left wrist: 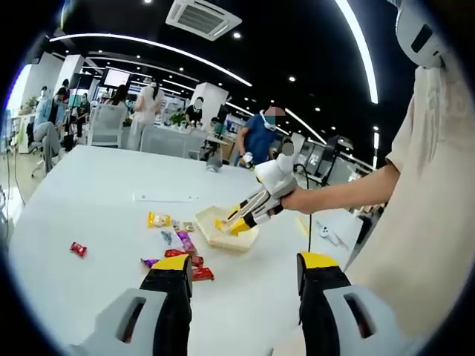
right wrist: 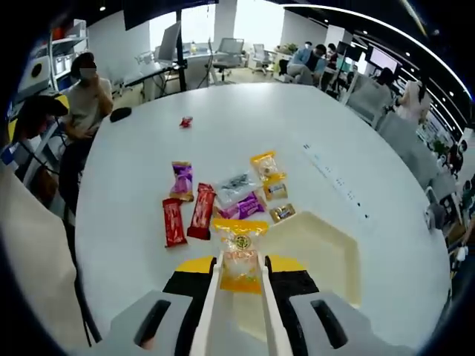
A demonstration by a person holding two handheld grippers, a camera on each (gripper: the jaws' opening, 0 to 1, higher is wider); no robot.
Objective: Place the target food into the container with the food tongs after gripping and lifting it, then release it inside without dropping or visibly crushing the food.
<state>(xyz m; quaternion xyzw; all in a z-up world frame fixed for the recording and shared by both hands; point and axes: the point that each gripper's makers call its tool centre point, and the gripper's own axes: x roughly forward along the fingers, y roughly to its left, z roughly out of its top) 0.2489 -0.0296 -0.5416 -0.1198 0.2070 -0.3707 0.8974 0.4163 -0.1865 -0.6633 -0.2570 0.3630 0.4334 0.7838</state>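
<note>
We hold white food tongs (right wrist: 239, 311) in our right gripper (right wrist: 241, 278). Its fingers (right wrist: 194, 276) are closed tight on the tongs. The tongs pinch one yellow snack pack (right wrist: 240, 256) and hold it up, just at the near edge of the cream container (right wrist: 326, 252). It does not look squashed.

On the white counter (right wrist: 223, 141) we count two red bars (right wrist: 188, 215) side by side, one purple pack (right wrist: 182, 178), one clear silver pack (right wrist: 236, 183), one more purple pack (right wrist: 250, 205) and three small yellow and gold packs (right wrist: 269, 174) near the container. One little red candy (right wrist: 185, 122) lies far off, alone.

Our left gripper (left wrist: 245, 278) hangs over the counter edge with its fingers (left wrist: 174, 285) wide apart, holding nothing.

The room is a big office with a dark ceiling, long light strips, desks, chairs and several people.
</note>
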